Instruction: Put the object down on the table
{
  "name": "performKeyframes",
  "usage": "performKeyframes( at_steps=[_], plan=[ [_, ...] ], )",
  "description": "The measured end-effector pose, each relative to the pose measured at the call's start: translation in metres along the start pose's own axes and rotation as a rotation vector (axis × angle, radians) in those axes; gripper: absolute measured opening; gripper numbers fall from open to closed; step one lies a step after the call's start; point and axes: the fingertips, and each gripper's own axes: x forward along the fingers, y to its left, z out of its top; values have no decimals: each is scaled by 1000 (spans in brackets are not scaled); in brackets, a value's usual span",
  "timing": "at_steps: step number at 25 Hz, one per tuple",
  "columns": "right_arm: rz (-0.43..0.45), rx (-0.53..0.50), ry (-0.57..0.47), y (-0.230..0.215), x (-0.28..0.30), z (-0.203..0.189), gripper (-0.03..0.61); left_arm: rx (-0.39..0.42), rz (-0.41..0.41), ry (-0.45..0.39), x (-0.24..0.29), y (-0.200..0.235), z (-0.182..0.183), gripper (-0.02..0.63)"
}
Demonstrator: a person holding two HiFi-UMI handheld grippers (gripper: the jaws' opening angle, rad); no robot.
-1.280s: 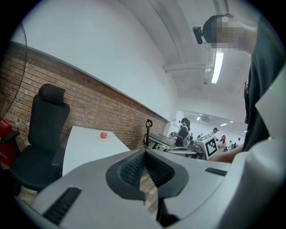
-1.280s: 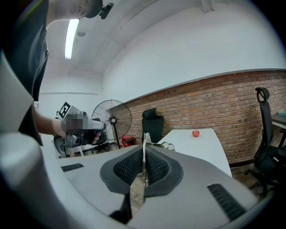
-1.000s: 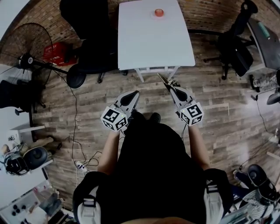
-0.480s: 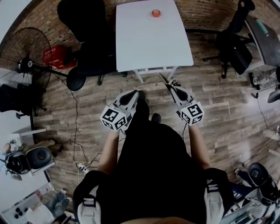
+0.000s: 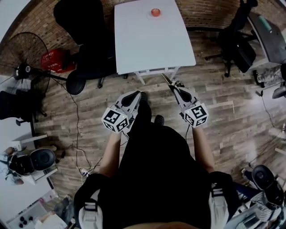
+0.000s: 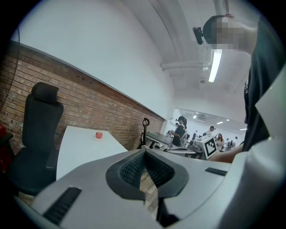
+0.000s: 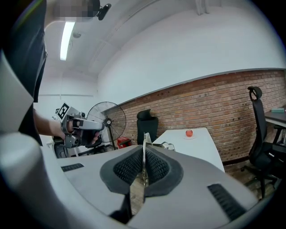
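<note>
My right gripper [image 5: 175,91] is shut on a thin metal object [image 5: 166,81] whose tip points at the white table [image 5: 152,44]. Seen edge-on in the right gripper view, the thin metal object [image 7: 145,144] stands upright between the pads of the right gripper [image 7: 144,156]. My left gripper [image 5: 136,95] hangs beside it over the wooden floor, shut with nothing in it, and the left gripper [image 6: 144,155] shows its pads meeting. A small red thing [image 5: 155,12] rests on a little plate at the table's far end. Both grippers are short of the table's near edge.
A black office chair [image 5: 85,31] stands left of the table, another chair [image 5: 237,44] to its right. A standing fan [image 5: 22,58] and a red crate [image 5: 56,60] are at the left. Cables [image 5: 78,120] trail over the floor. A brick wall is behind the table.
The table and floor have shifted a little left and nearer in the head view as the person moves forward. Both grippers keep the same pose and grip.
</note>
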Motion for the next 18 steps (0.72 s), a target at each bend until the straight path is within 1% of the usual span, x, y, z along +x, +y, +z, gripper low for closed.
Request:
performKeyframes(
  at_steps=[9, 18],
  plan=[
    [-18, -5, 12, -10, 9, 4, -2, -4, -19, -6, 15, 14, 8, 21],
    [-38, 10, 25, -29, 45, 14, -2, -20, -34, 4, 36, 54, 19, 21]
  ],
)
